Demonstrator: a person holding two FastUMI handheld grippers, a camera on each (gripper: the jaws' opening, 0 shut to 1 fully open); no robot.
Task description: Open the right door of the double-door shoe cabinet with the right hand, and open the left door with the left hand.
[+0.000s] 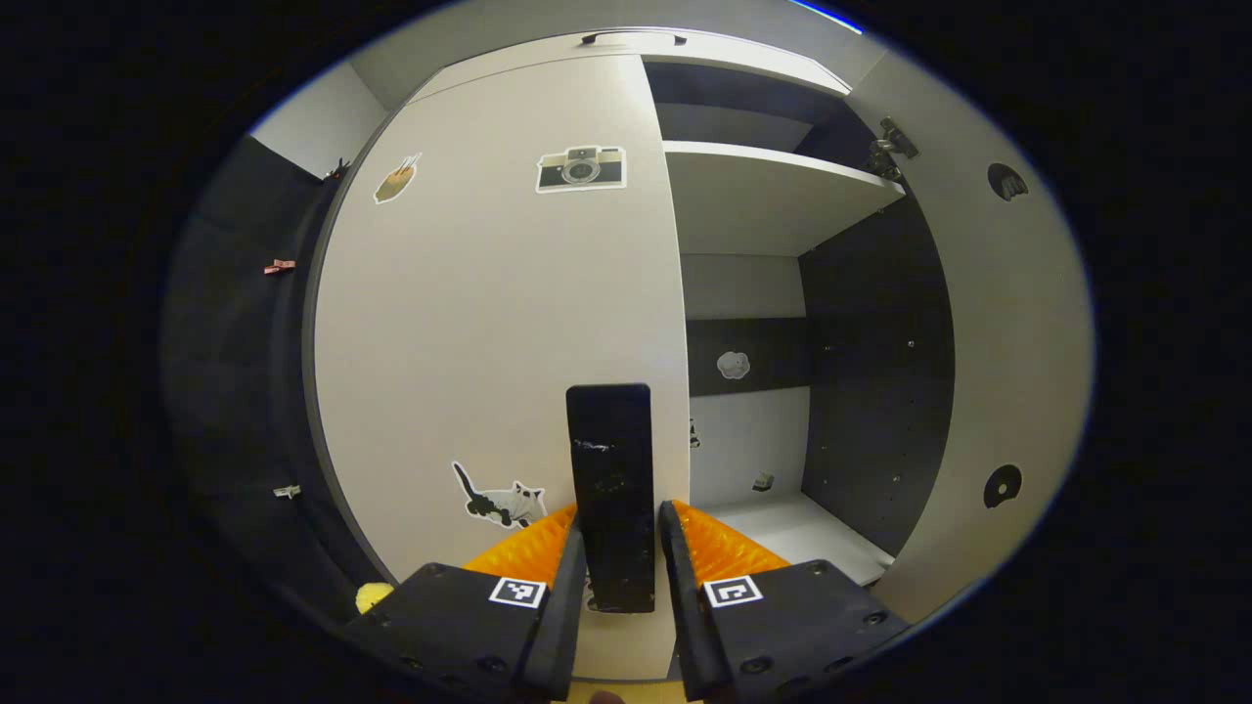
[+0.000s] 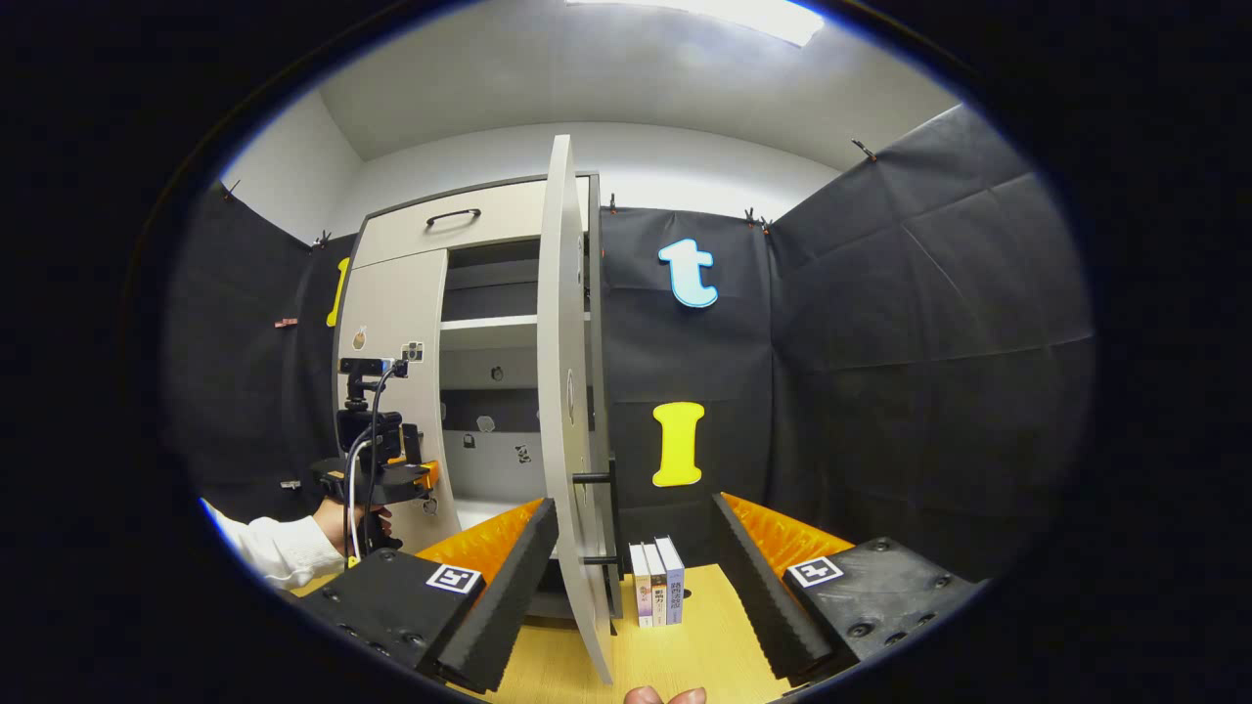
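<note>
The white left door (image 1: 489, 313), with camera and cat stickers, stands closed in the left gripper view. Its black vertical handle (image 1: 608, 469) sits between the fingers of my left gripper (image 1: 621, 523), which press on both its sides. The right door (image 1: 998, 342) is swung open, baring the shelves (image 1: 773, 186). In the right gripper view that open right door (image 2: 565, 391) shows edge-on, with its black handle (image 2: 595, 518) just left of centre. My right gripper (image 2: 636, 518) is open and holds nothing, the door edge just inside its left finger (image 2: 509, 577). A hand holds the left gripper (image 2: 377, 469) at the left door (image 2: 391, 323).
Three upright books (image 2: 656, 582) stand on the wooden surface (image 2: 704, 636) at the foot of the open door. A drawer with a black handle (image 2: 453, 215) tops the cabinet. Black cloth walls (image 2: 880, 372) close in on the right and left.
</note>
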